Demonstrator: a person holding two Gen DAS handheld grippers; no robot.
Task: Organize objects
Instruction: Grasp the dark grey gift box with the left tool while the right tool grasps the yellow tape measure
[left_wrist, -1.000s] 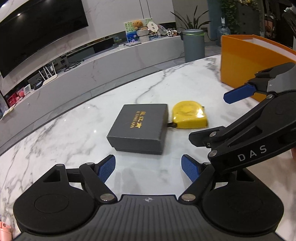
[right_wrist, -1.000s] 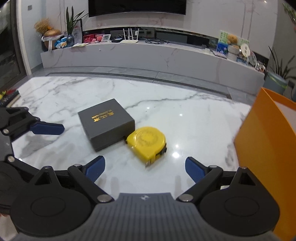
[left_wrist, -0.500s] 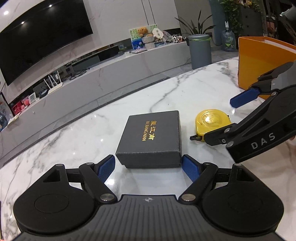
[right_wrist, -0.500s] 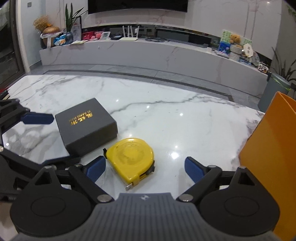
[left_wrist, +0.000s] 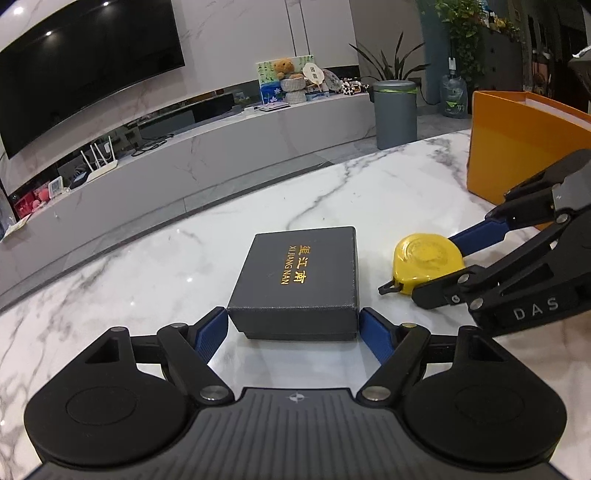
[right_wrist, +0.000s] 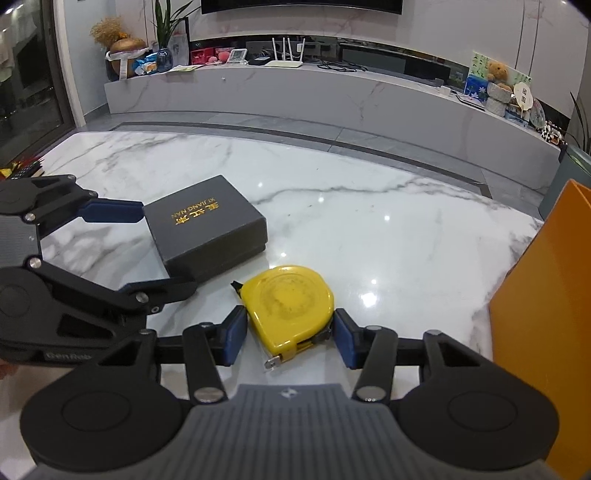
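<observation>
A dark grey box (left_wrist: 299, 266) with gold lettering lies flat on the white marble table (left_wrist: 332, 192). My left gripper (left_wrist: 293, 317) straddles its near end. The jaws are closing, and both blue pads touch the box's near corners. To its right lies a yellow tape measure (left_wrist: 424, 258), its tape tip pointing at the box. My right gripper (right_wrist: 290, 328) has the tape measure (right_wrist: 288, 299) between its jaws, which are closing, and the pads press on its two sides. In the right wrist view the box (right_wrist: 207, 225) and the left gripper (right_wrist: 166, 247) sit at the left.
An orange open-topped box (left_wrist: 517, 147) stands on the table at the right, close to the right gripper; its wall (right_wrist: 546, 295) fills the right edge of the right wrist view. Beyond the table's far edge are floor and a long low cabinet (right_wrist: 332, 96).
The left gripper came up to the grey box and its jaws narrowed onto the near corners. The right gripper advanced over the tape measure and its jaws went from wide apart to touching it.
</observation>
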